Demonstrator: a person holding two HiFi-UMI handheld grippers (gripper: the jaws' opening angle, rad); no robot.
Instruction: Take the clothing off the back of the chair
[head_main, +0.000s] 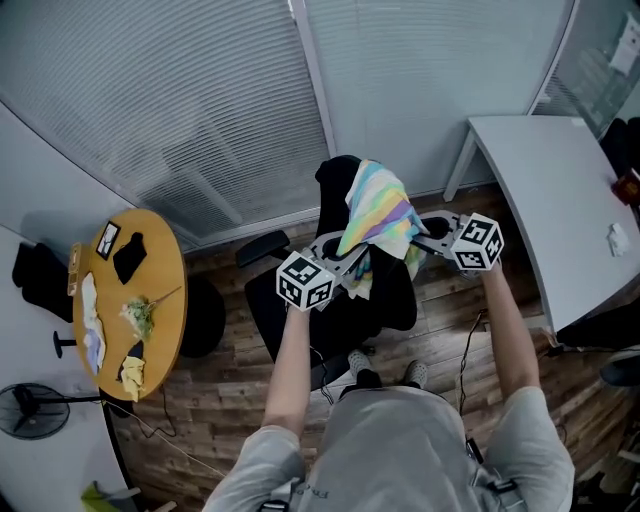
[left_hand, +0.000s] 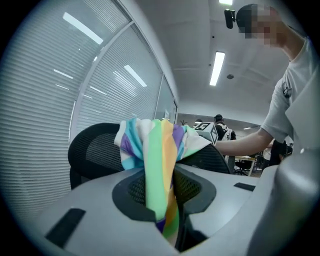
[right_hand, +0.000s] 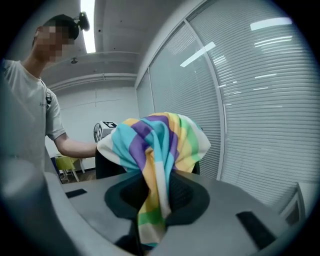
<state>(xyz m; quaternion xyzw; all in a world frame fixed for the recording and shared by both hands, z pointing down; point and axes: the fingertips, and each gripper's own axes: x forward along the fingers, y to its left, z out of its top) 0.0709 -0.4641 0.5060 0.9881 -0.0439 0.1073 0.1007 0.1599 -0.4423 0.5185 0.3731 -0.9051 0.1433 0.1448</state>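
**A:** The left tongs (left_hand: 166, 222) are clamped on a fold of the striped garment (head_main: 378, 212). In the left gripper view the cloth bunches into a narrow rope where it runs down between the jaws. The right tongs (right_hand: 150, 227) are the same, closed on a gathered strip of the same cloth from the other side.

**B:** So both have a bite. Where does the garment sit?

**A:** At the centre of the head view, draped over the top of the black mesh chair back (head_main: 335, 178). It is stretched a little between the two pinches, with a tail hanging on the near side toward the seat.

**B:** Then I'd judge the lift is the step in hand. How should it go?

**A:** Raise both hands together and at one height, so the cloth comes up off the top edge of the chair back and isn't dragged across the mesh. Hold the clamps shut, since each bite is only a thin fold and a sideways tug could pull it out.

**B:** Anything to catch on?

**A:** The hanging tail, I think. It could snag on the chair back, or on the armrest (head_main: 262, 248) left of centre. Go up first, and only draw back toward the body once the tail hangs free.
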